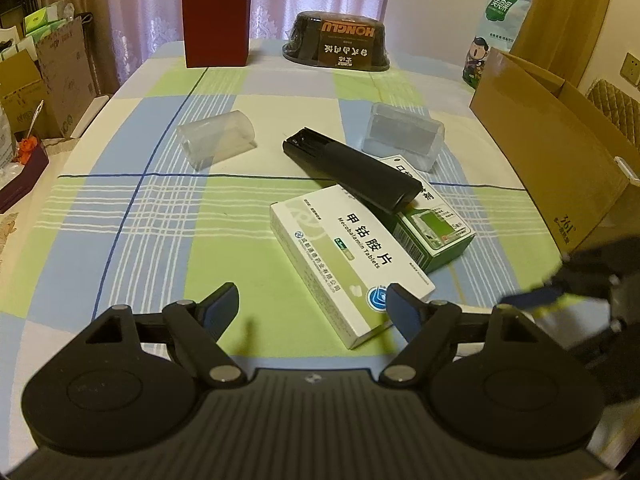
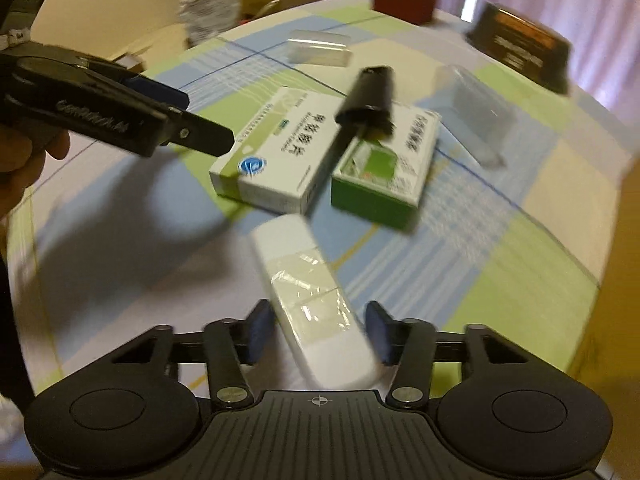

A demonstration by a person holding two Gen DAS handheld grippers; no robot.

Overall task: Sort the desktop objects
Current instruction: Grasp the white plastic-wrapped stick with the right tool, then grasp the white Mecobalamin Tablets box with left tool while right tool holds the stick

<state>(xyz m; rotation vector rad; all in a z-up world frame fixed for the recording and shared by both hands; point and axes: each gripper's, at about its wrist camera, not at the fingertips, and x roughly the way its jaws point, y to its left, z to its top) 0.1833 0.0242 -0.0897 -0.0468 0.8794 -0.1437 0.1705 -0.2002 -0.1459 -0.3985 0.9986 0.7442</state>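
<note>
Right hand-held gripper (image 2: pixel 320 330) carries a white remote (image 2: pixel 316 304) between its pads, lifted low-centre of frame, likely for sorting. Left hand-held gripper (image 1: pixel 310 306) is wide and empty over the white medicine box (image 1: pixel 344 260). Black remote (image 1: pixel 352 170) lies across the green box (image 1: pixel 436 236) mid-counter (image 1: pixel 120 220); cardboard box (image 1: pixel 560 152) at right edge.

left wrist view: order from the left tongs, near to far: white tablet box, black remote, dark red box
1. white tablet box, just ahead of the left tongs, its near end between the fingers.
2. black remote, mid-table, resting on the boxes.
3. dark red box, upright at the far edge.
</note>
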